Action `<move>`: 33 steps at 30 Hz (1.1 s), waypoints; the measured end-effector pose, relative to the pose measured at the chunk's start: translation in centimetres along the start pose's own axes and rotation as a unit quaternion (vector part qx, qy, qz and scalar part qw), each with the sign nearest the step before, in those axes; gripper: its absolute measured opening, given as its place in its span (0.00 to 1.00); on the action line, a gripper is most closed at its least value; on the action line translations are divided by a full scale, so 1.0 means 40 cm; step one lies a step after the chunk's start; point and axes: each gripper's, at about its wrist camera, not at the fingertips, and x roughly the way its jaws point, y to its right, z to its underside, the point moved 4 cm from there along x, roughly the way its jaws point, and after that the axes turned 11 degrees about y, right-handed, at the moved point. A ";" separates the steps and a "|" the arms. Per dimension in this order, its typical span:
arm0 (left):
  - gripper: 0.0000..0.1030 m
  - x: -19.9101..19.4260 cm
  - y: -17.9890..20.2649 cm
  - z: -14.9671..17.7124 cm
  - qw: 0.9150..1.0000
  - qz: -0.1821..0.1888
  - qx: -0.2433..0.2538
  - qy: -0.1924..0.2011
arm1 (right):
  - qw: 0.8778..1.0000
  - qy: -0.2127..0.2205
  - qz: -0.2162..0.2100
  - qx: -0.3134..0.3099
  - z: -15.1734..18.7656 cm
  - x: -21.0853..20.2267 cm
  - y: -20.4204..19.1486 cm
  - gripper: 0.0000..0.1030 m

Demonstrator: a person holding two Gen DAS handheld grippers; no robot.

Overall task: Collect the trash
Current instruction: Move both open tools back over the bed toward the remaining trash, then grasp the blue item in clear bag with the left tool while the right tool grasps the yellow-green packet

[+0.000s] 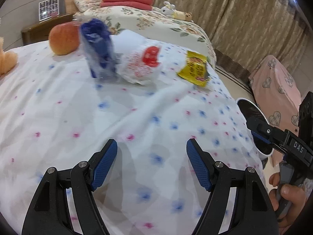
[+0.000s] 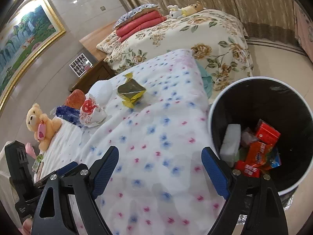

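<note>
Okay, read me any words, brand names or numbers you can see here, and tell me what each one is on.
"DAS": white letters on the right claw's black body.
Yellow packet: print blurred, unreadable.
White bag with red logo: red print blurred.
Blue wrapper: unreadable.
Orange packets in the bin: lettering too small.

A wide stretch of bare flowered bedspread (image 1: pixel 137 117) is left free ahead of both tools. Farther back the way is blocked by a blue wrapper (image 1: pixel 99 49), a white bag (image 1: pixel 138 64) and a yellow packet (image 1: pixel 194 68). The bed's right edge is flanked by the bin (image 2: pixel 260 90).
</note>
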 end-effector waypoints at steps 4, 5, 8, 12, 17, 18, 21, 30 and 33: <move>0.73 0.003 -0.041 -0.014 1.000 -0.013 -0.014 0.003 | 1.000 -0.006 -0.006 -0.003 0.002 0.021 -0.021 0.85; 0.73 0.004 -0.053 -0.018 1.000 -0.017 -0.018 0.004 | 1.000 -0.007 -0.007 -0.005 0.002 0.028 -0.028 0.85; 0.73 0.010 -0.081 -0.033 0.999 -0.025 -0.027 0.007 | 1.000 -0.010 -0.010 -0.009 -0.001 0.047 -0.043 0.85; 0.73 0.020 -0.113 -0.055 0.999 -0.041 -0.032 0.011 | 1.000 -0.012 -0.013 -0.010 -0.008 0.072 -0.059 0.85; 0.73 0.039 -0.151 -0.088 0.998 -0.057 -0.032 0.018 | 1.000 -0.014 -0.015 -0.012 -0.021 0.104 -0.073 0.85; 0.73 0.047 -0.159 -0.098 0.997 -0.060 -0.033 0.019 | 1.000 -0.014 -0.014 -0.012 -0.024 0.110 -0.075 0.85; 0.73 0.064 -0.180 -0.119 0.997 -0.063 -0.038 0.022 | 1.000 -0.013 -0.012 -0.013 -0.036 0.132 -0.080 0.85; 0.73 0.113 -0.205 -0.179 0.996 -0.061 -0.048 0.033 | 1.000 -0.014 -0.012 -0.013 -0.085 0.209 -0.096 0.85; 0.73 0.128 -0.208 -0.188 0.997 -0.059 -0.049 0.034 | 1.000 -0.014 -0.012 -0.014 -0.098 0.234 -0.103 0.85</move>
